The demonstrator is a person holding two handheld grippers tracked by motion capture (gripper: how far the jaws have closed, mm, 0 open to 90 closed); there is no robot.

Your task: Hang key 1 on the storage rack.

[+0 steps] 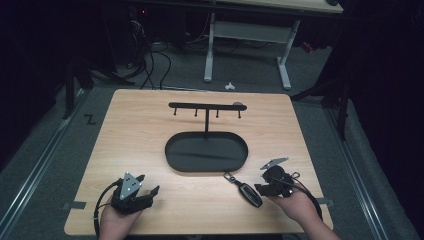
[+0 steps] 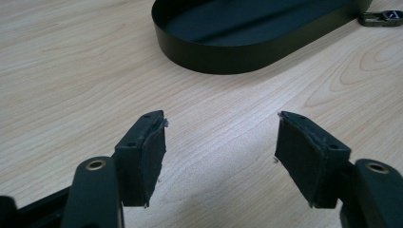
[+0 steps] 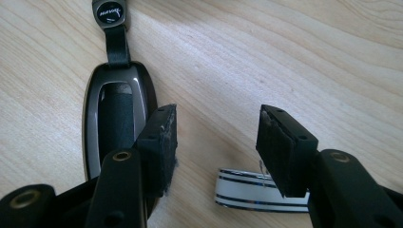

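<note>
Dark oval key fob with grey bezel and short strap (image 1: 249, 193) flat on pale wood-grain table (image 1: 150, 130), at 5 o'clock of black oval metal tray (image 1: 206, 151) under its black hook rack (image 1: 207, 106). Right gripper (image 1: 261, 189) just beside fob, jaws wide apart, gripping nothing. Left gripper (image 1: 150, 192) at 8 o'clock, spread wide, empty.

A wooden table (image 1: 150, 120) stands on grey carpet (image 1: 45, 165); white desk legs (image 1: 208, 55) behind, dim room.
</note>
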